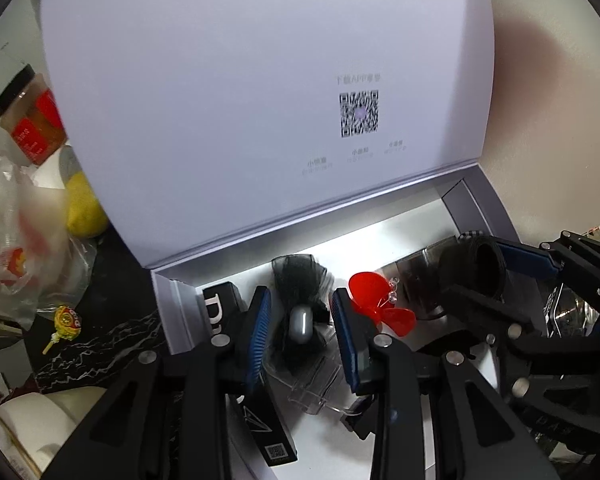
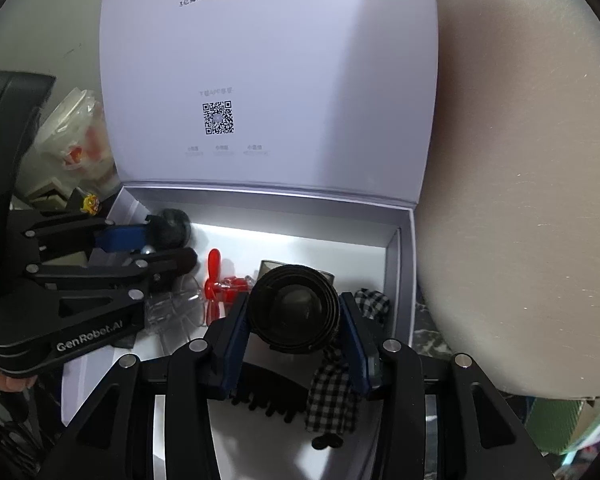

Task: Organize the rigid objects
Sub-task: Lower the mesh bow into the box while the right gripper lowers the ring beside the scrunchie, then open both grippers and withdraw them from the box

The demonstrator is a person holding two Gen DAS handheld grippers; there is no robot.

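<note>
Both claws over the open white box [image 2: 404, 240]; left claw [image 1: 300, 320] clamped narrow on black bow clip [image 1: 296, 280]; right claw [image 2: 296, 316] flanks coiled black belt [image 2: 292, 308], grip unclear; advise lowering each fully before release, clear of red propeller [image 1: 376, 300].

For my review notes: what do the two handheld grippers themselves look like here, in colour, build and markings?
Both are matte black, angular linkage frames with triangular cut-outs and round silver pivot pins. The left gripper and the right gripper each end in two fingers lined with ribbed blue pads. White "GenRobot.AI" lettering runs along the left gripper's body in the right wrist view. No cables or sleeves show.
</note>
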